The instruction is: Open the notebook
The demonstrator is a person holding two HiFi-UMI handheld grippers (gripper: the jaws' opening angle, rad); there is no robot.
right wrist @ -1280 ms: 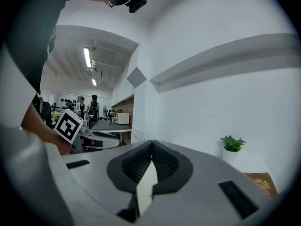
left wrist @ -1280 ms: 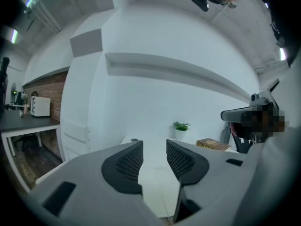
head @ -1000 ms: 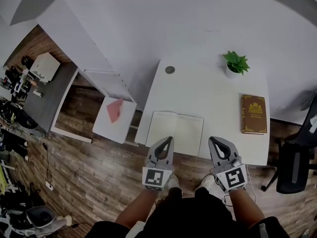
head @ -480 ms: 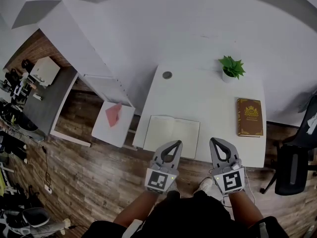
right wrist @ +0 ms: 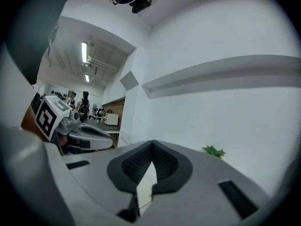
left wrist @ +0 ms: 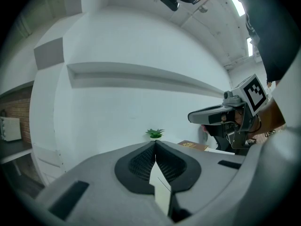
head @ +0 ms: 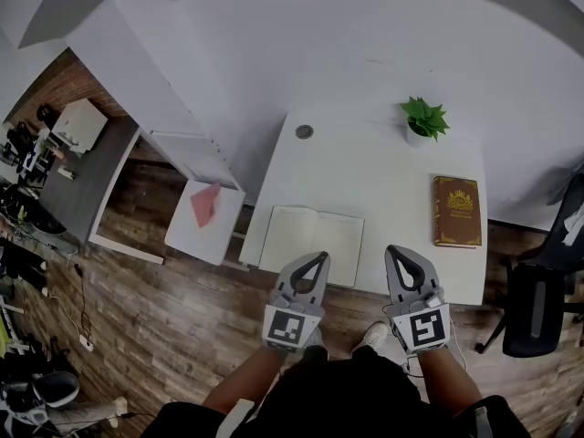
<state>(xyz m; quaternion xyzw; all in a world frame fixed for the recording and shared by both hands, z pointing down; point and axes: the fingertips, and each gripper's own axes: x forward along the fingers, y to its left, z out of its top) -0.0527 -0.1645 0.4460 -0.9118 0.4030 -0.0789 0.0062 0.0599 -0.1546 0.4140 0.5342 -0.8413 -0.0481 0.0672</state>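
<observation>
Notebook (head: pixel 312 234) open at the table's (head: pixel 365 167) 7 o'clock corner; both jaws closed, empty.
Left gripper (head: pixel 318 257) at the notebook's 6 o'clock, tips shut and overlapping its near edge in the head view; right gripper (head: pixel 399 250) at its 4 o'clock, off the pages, tips pressed together; plant (head: pixel 424 119) at 1 o'clock; brown book (head: pixel 456 210) at 3 o'clock, well apart.

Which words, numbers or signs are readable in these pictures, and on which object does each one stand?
Brown book: gold print on the cover, too small to read.
Open notebook: no writing visible on its pages.
Left gripper and right gripper: black square markers only, no words.
</observation>
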